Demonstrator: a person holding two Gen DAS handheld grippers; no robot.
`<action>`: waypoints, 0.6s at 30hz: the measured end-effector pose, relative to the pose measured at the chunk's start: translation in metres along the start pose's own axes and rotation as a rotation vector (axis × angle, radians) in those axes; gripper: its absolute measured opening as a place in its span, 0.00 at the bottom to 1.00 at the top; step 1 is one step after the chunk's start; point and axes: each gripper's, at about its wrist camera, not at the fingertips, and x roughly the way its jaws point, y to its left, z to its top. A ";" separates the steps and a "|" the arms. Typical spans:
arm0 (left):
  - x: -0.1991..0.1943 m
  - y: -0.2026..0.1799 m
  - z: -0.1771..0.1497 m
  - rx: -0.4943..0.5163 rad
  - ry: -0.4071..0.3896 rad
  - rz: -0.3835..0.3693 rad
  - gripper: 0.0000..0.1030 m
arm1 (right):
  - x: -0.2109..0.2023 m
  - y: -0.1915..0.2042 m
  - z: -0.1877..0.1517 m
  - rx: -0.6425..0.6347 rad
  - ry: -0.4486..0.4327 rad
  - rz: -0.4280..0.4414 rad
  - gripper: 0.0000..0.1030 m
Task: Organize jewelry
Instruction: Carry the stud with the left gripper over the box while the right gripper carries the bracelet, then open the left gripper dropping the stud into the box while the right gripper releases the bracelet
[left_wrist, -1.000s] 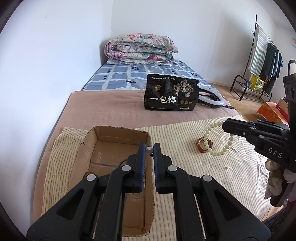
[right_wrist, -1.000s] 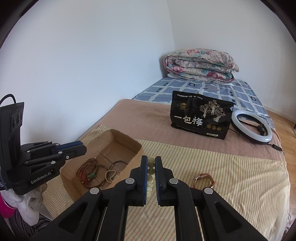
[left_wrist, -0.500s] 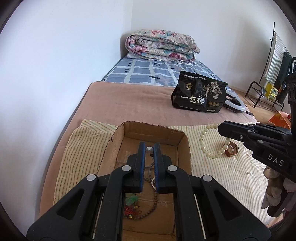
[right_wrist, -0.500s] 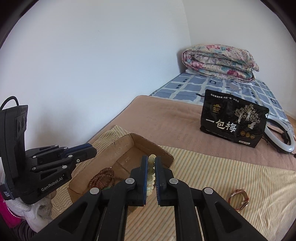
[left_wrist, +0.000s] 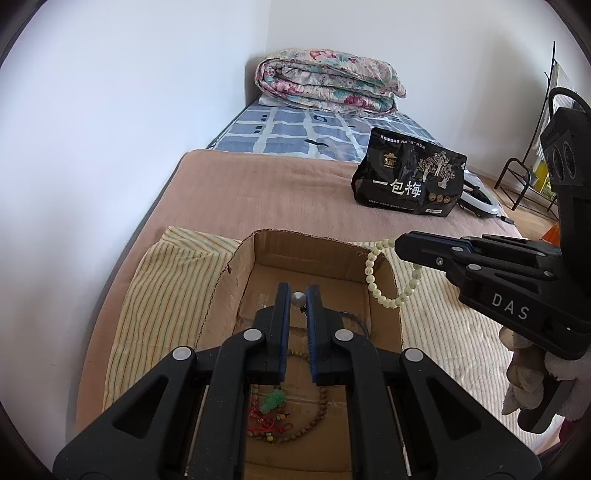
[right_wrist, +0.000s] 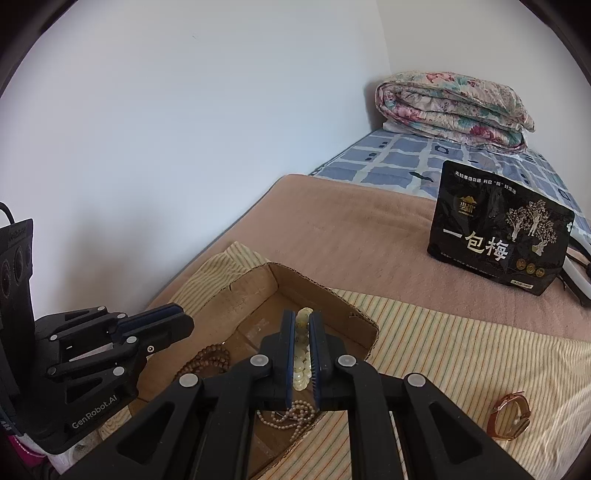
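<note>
An open cardboard box (left_wrist: 236, 273) (right_wrist: 332, 295) sits on a striped cloth on the bed. My left gripper (left_wrist: 297, 295) is shut on a small grey bead (left_wrist: 297, 297) with a thin cord hanging, above the box's middle. My right gripper (right_wrist: 303, 317) is shut on a pale green bead bracelet (left_wrist: 373, 280) (right_wrist: 301, 354), which hangs over the box's right wall. In the box lie brown bead strands (left_wrist: 314, 424) (right_wrist: 207, 360), a green charm with red cord (left_wrist: 271, 400) and a small pearl chain (right_wrist: 291, 415). A brown-strap watch (right_wrist: 509, 415) lies on the cloth to the right.
A black snack bag (left_wrist: 408, 181) (right_wrist: 498, 240) stands on the brown blanket behind the box. A ring light (left_wrist: 480, 201) lies beside it. A folded floral quilt (left_wrist: 328, 79) is at the bed's far end. The white wall runs along the left. A clothes rack (left_wrist: 532, 162) stands at the right.
Both grippers moved left over the box. The right gripper carried the pale bracelet from above the cloth to the box's right wall. The left gripper came further over the box.
</note>
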 end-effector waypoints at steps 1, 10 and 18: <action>0.001 0.000 -0.001 0.001 0.004 0.001 0.06 | 0.002 0.000 0.000 0.001 0.002 0.000 0.04; 0.008 -0.003 -0.003 0.016 0.027 0.014 0.06 | 0.011 -0.004 -0.003 0.014 0.022 -0.003 0.10; 0.005 -0.004 -0.004 0.019 0.001 0.025 0.58 | 0.006 -0.003 -0.003 0.017 -0.003 -0.050 0.68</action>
